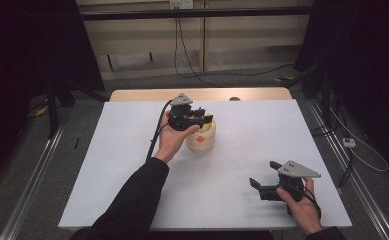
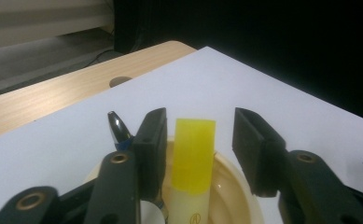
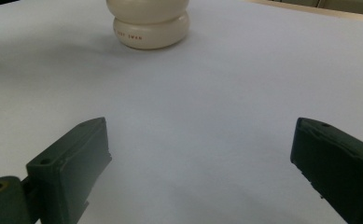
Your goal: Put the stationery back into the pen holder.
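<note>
A cream pot [image 1: 201,141] stands near the middle of the white table [image 1: 127,160]. It holds a yellow marker [image 2: 193,154] and a pen with a silver tip [image 2: 118,127]. My left gripper [image 1: 207,119] hovers over the pot's mouth, open. In the left gripper view [image 2: 198,135] its jaws straddle the marker's cap: the left jaw is close against it and the right jaw stands apart. My right gripper [image 1: 263,173] is low over the table's front right, open, with nothing between its jaws [image 3: 200,154]. It faces the pot [image 3: 147,23] from a distance.
A bare wooden strip [image 1: 202,94] with a round hole [image 2: 120,81] runs along the table's far edge. Dark curtains hang at both sides, and cables [image 1: 192,65] lie on the floor behind. The white surface between the pot and the right gripper is flat.
</note>
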The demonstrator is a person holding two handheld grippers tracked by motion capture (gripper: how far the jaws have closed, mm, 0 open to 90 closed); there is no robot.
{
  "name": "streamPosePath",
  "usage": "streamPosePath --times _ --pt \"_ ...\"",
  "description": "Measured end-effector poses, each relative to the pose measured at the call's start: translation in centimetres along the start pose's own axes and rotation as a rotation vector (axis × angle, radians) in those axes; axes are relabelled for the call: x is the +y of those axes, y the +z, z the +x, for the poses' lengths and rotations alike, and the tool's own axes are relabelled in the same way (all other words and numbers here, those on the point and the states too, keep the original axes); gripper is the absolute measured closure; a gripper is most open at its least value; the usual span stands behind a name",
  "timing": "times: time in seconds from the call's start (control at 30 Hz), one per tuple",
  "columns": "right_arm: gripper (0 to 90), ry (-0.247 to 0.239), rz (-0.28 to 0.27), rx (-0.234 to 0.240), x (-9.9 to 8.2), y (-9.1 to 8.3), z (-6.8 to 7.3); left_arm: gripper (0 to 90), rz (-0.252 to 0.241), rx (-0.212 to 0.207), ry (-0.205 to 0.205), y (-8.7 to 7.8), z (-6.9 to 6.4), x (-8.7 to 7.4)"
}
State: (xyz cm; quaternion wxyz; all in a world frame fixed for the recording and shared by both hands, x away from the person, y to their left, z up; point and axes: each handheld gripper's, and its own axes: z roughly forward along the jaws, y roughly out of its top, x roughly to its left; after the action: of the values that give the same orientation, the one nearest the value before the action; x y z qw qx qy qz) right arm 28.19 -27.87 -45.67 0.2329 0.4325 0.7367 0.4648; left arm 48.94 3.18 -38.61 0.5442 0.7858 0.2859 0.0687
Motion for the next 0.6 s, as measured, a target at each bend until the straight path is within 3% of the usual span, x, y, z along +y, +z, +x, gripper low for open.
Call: streamPosePath --times 0.2,0.3,0.43,0.6 --pt "4.5 -0.001 -0.005 -0.003 0.0 -0.1 0.0 46.3 0.023 0.015 0.004 -0.6 -0.3 0.1" --pt "4.5 -0.004 -0.005 -0.005 0.0 -0.1 0.0 35.9 0.026 0.066 0.029 -1.1 -0.5 0.3" --pt "4.5 -0.006 -0.006 -0.006 0.1 -0.1 0.0 25.7 0.03 0.093 0.049 -1.7 -0.5 0.5" --pt "4.5 -0.004 -0.008 -0.006 0.1 -0.1 0.0 14.4 0.039 0.11 0.031 -2.3 0.1 0.5"
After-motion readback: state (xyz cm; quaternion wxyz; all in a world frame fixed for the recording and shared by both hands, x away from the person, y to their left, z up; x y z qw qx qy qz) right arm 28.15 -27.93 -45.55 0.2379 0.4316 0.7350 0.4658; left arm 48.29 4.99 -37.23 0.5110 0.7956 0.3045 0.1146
